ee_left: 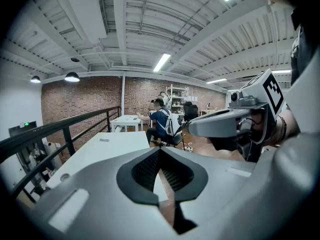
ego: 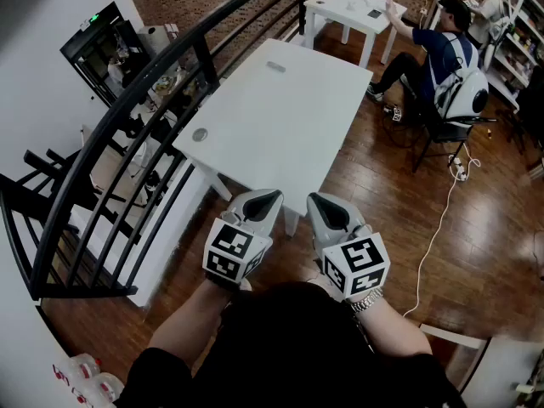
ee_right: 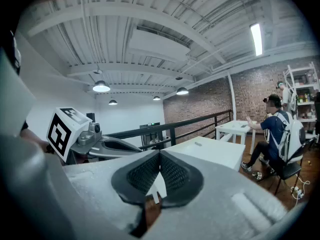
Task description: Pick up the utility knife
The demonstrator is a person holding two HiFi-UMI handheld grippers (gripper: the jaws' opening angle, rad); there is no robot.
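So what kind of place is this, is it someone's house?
Probably not: it looks like a workshop or lab loft in an industrial building. There is a red brick wall, a black metal railing beside a long white table, and a ribbed white metal ceiling with strip lights.

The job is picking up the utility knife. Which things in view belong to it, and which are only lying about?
Belong to the job:
- small grey object, probably the knife, on the white table
- left gripper, shut, empty
- right gripper, shut, empty

Just lying about:
- round cap on the table
- black railing
- seated person at the far table
- white cable on the floor
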